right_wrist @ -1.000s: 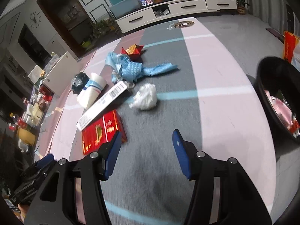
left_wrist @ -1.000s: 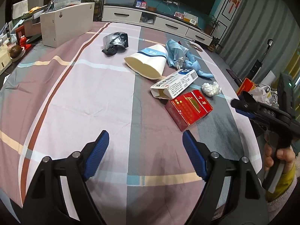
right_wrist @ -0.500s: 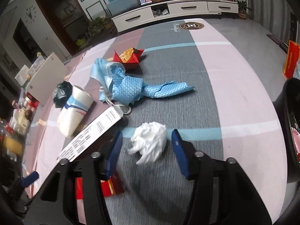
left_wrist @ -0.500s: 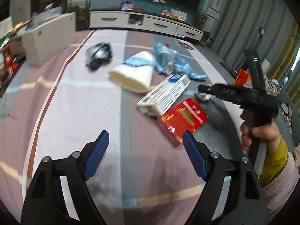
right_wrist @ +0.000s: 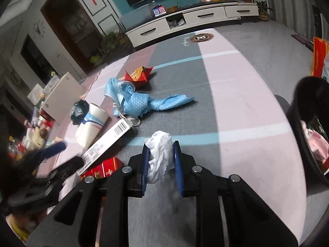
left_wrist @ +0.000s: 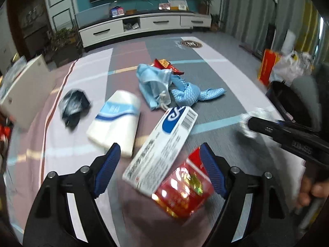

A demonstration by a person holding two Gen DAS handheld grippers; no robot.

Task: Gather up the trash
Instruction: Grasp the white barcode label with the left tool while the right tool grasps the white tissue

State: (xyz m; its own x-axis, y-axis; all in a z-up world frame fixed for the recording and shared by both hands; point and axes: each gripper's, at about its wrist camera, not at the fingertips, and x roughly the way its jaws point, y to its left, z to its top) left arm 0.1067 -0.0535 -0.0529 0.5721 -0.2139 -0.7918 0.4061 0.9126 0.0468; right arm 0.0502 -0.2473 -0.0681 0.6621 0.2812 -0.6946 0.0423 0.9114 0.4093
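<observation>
Right gripper (right_wrist: 160, 153): jaws just closing, now pinching crumpled white tissue (right_wrist: 160, 154) against the striped cloth of the counter (right_wrist: 236, 107), beside black bin (right_wrist: 304, 135). Left gripper (left_wrist: 159, 164): hanging wide open, holding nothing, hovering over white toothpaste box (left_wrist: 162, 148) and red carton (left_wrist: 185, 189). Lying beyond: paper cup (left_wrist: 117, 121), blue cloth (left_wrist: 164, 86), black bag (left_wrist: 73, 105).

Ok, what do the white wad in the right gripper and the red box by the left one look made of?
White wad: soft tissue paper, matte, crumpled folds, though thin plastic is possible. Red box: glossy printed card, probably foil-stamped; gold patches glint.
</observation>
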